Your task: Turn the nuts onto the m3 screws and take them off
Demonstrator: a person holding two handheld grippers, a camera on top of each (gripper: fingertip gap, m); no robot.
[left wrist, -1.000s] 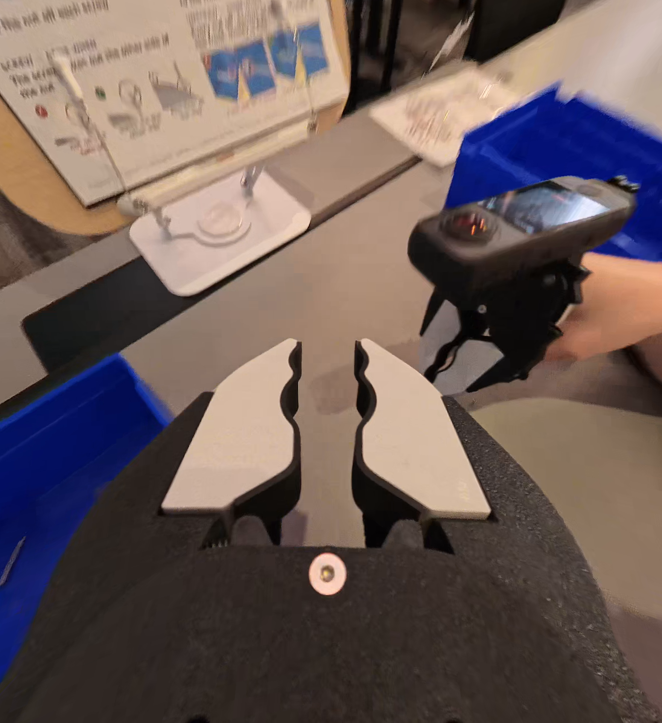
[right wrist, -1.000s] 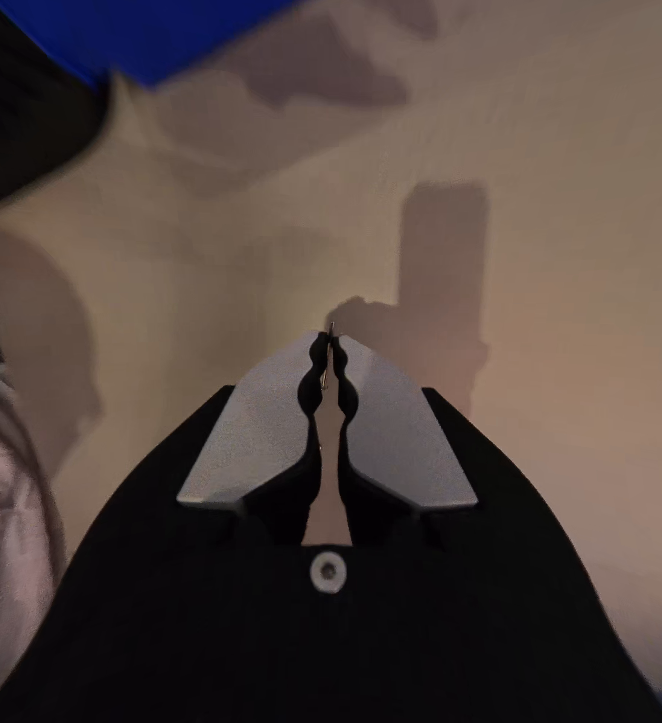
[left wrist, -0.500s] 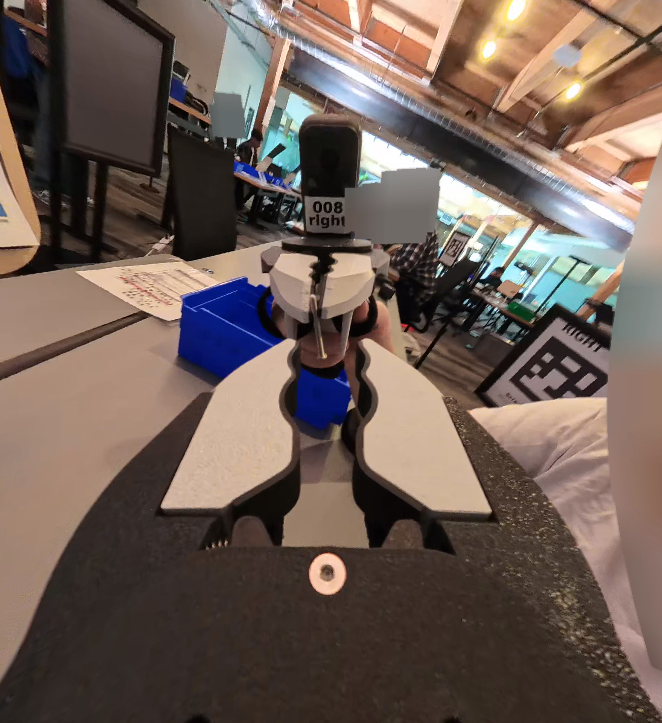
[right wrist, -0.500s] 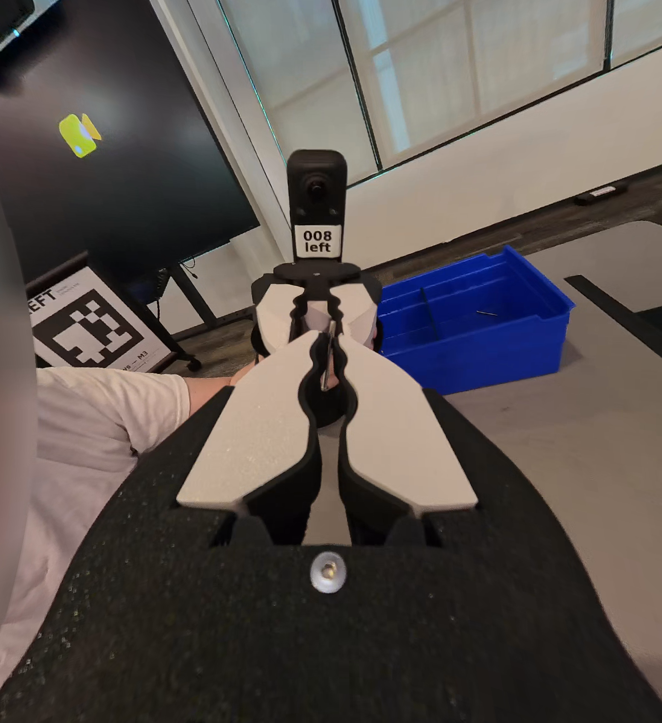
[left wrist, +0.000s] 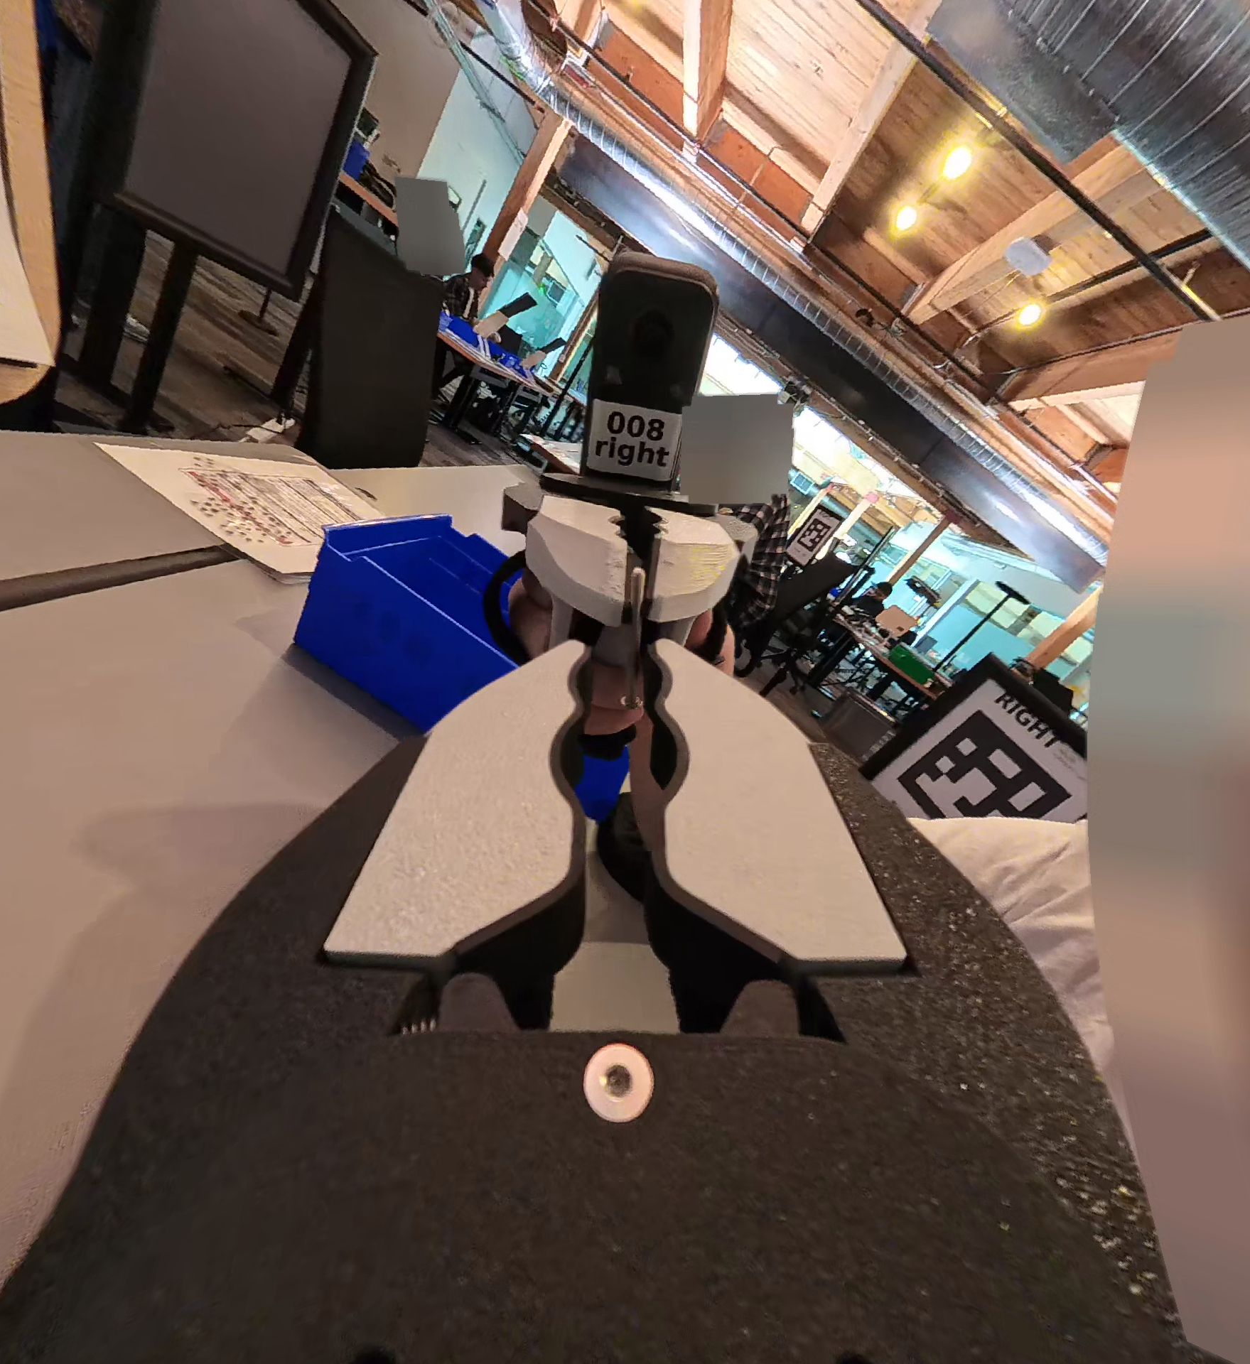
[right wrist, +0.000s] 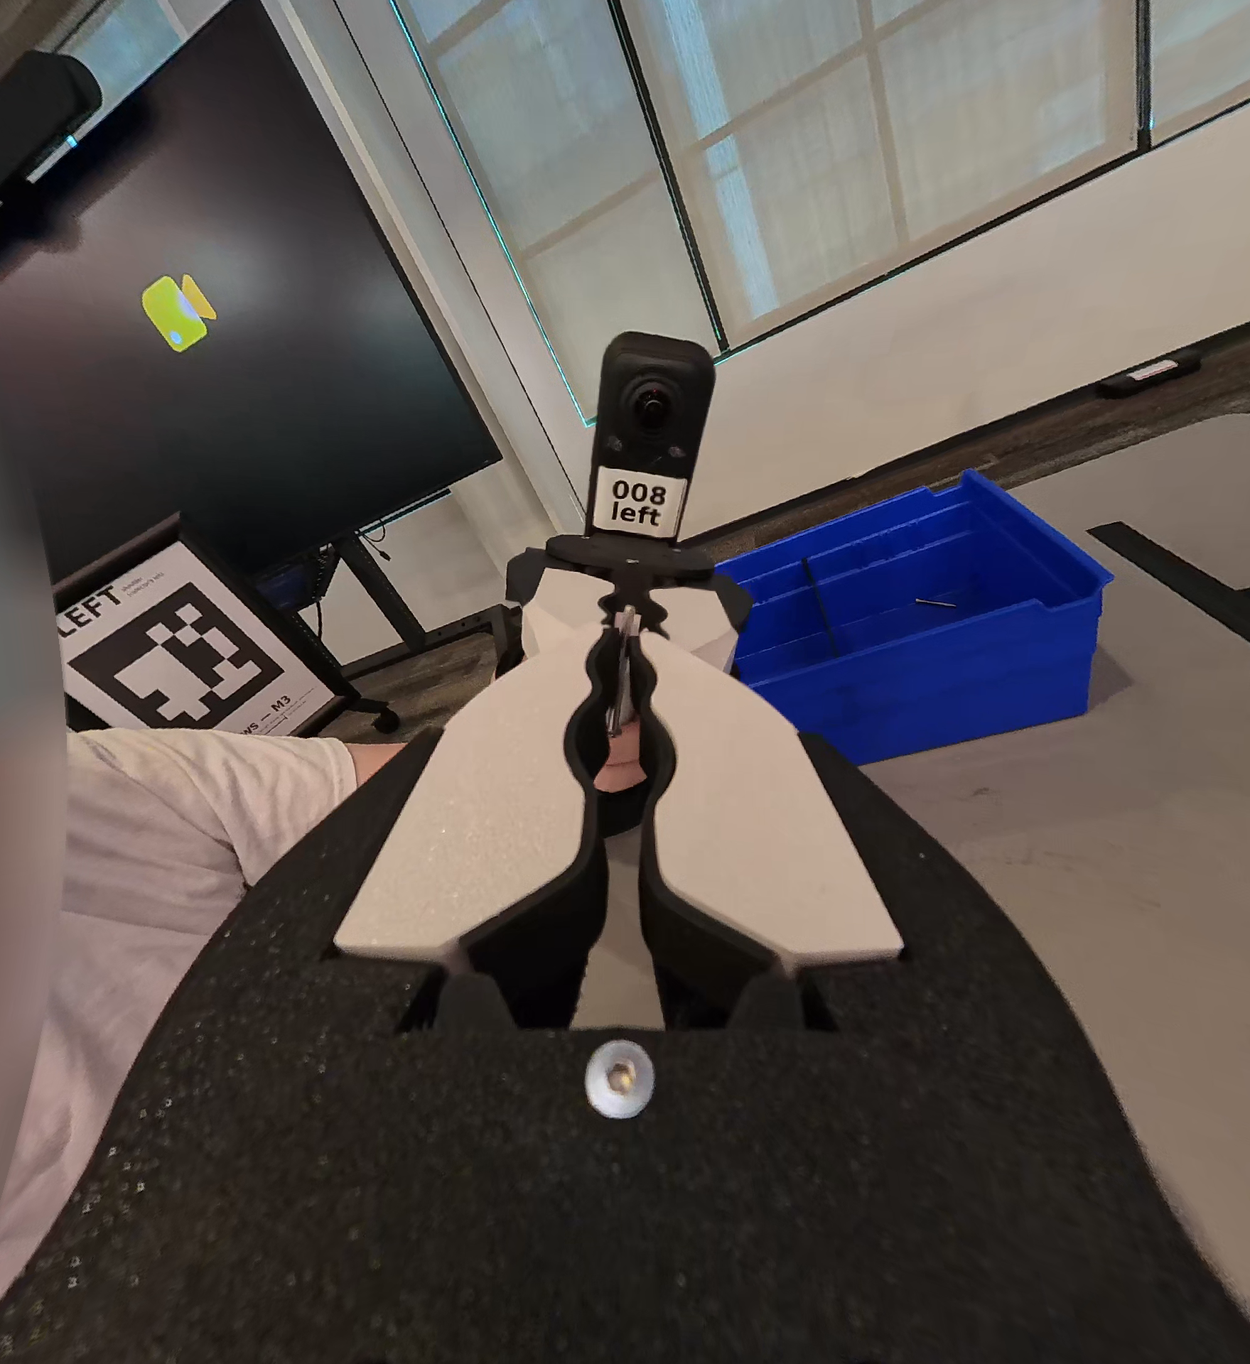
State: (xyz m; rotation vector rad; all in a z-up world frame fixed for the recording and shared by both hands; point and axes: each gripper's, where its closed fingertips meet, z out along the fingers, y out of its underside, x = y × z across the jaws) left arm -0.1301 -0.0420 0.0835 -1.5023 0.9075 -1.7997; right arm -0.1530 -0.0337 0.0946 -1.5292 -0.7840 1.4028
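Right gripper (left wrist: 633,568): clenched on one screw (left wrist: 633,635), a thin metal pin held in the finger grooves, standing roughly upright and jutting below the tips. Left gripper (left wrist: 618,657): released, with a narrow gap between the fingers and nothing seen in it. Both raised above the desk (left wrist: 127,738), tip to tip, with the screw in line with the left gap and just beyond it.

Step in hand, as judged: aligning the two grippers so a nut can be started on the screw. No nut visible in either view, so confirm its whereabouts before closing in.

Procedure:
- Maintain firm clamping on the screw shank; a slip in the groove is likely to tilt the thread.
- Bring the left gripper in along the screw axis, not across it.
- Close the left fingers only once centred on the free end.
- Start turning with light pressure; back off at any binding to avoid cross-threading.

Count:
- Grippers: two.
- Screws: two, one held and one spare screw (right wrist: 935,603) lying in the left-side bin (right wrist: 976,664).
- Bins: two, both blue, with the right-side bin (left wrist: 400,620) behind the right gripper.
- Nuts: none seen.
- Marker boards: two, one per view.
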